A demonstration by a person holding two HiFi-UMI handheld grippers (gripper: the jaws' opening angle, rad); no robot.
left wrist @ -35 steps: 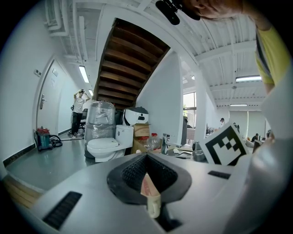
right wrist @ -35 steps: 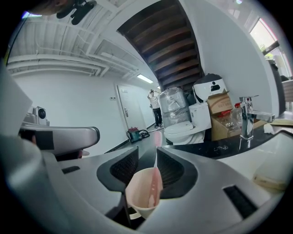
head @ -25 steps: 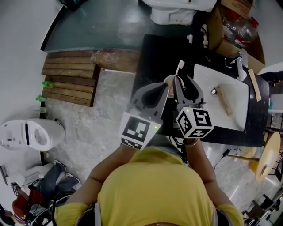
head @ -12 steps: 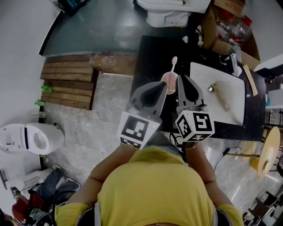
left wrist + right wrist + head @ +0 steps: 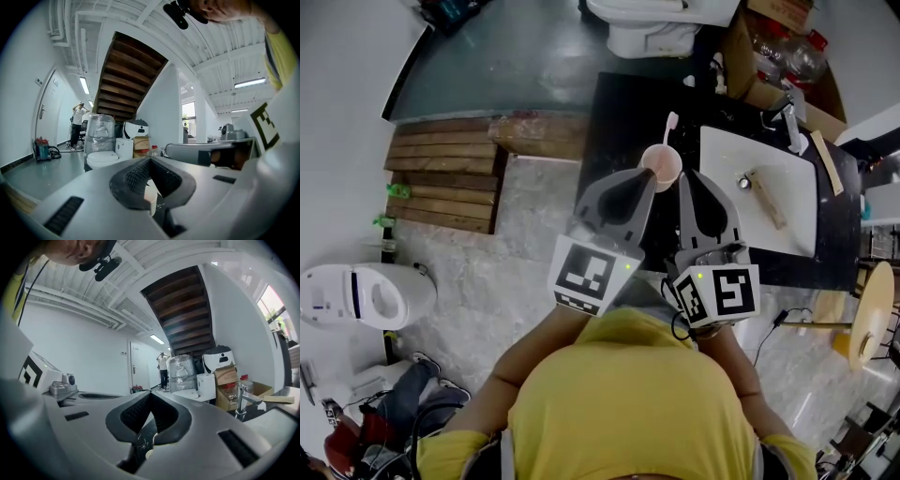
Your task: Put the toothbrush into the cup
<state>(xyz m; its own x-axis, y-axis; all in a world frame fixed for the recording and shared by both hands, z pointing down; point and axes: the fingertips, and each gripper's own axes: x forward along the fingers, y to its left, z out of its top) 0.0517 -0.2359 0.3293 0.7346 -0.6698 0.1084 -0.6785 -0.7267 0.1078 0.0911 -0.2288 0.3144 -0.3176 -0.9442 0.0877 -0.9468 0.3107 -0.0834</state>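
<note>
Toothbrush stands in cup, L gripper pinching rim.

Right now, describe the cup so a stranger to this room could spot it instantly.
Find the black counter with the white sink. Just left of the sink is the pink cup, the only round pink thing there, with a toothbrush sticking out.
</note>
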